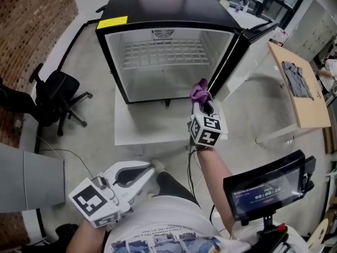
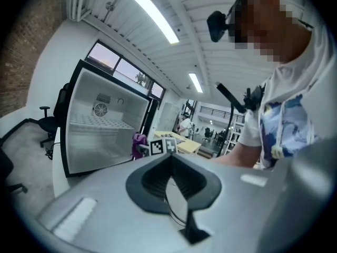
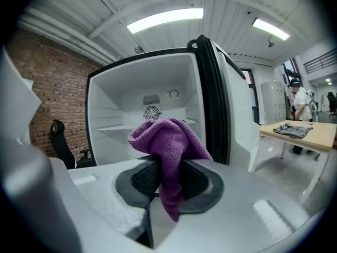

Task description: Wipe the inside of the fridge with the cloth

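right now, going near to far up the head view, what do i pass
left gripper, shut and empty → right gripper, shut on the purple cloth → open fridge

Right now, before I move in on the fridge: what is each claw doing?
Left claw: closed, nothing in it.
Right claw: closed on the cloth.

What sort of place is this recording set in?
Probably a lab or workshop-style office, not a home kitchen: the open mini fridge sits on a low white platform, with an office chair by a brick wall and a wooden desk.
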The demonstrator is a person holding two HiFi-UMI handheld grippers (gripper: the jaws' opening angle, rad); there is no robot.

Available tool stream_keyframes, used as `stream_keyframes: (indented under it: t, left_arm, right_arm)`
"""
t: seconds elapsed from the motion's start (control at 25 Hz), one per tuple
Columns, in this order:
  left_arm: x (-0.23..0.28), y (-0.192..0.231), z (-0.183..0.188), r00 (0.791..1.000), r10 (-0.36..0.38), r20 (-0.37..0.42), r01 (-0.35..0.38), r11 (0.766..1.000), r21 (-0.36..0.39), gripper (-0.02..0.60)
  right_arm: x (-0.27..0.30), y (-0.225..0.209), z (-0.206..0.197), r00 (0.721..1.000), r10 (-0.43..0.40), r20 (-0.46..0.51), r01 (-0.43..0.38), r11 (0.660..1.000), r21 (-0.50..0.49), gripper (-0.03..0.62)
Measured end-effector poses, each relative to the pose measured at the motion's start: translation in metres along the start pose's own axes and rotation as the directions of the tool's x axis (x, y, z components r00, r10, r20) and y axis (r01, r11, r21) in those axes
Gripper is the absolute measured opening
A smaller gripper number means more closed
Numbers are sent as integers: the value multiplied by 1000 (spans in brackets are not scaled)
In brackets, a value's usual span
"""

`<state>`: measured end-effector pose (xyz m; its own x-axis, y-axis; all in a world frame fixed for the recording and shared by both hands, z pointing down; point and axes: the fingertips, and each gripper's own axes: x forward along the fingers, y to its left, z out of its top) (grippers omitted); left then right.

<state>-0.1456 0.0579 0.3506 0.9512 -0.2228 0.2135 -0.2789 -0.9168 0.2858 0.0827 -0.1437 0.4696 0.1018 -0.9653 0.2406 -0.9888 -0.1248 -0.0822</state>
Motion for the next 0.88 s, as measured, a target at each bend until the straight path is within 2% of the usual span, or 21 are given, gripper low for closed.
stream_keyframes:
  t: [0.24, 0.48, 0.88]
  left_arm:
    - [2, 20, 9, 1000, 24, -6, -24, 1000, -4, 6]
    - [11, 41, 20, 999, 39, -15, -39, 999, -9, 6]
    - [24, 67, 27, 998, 53, -35, -54, 998, -28, 6]
  right_arm:
    - [40, -29, -15, 994, -106, -29, 106, 994, 32, 81]
    - [79, -45, -20, 986, -161, -46, 162, 987, 15, 81]
    - [129, -47, -19, 979, -194, -63, 196, 980, 28, 81]
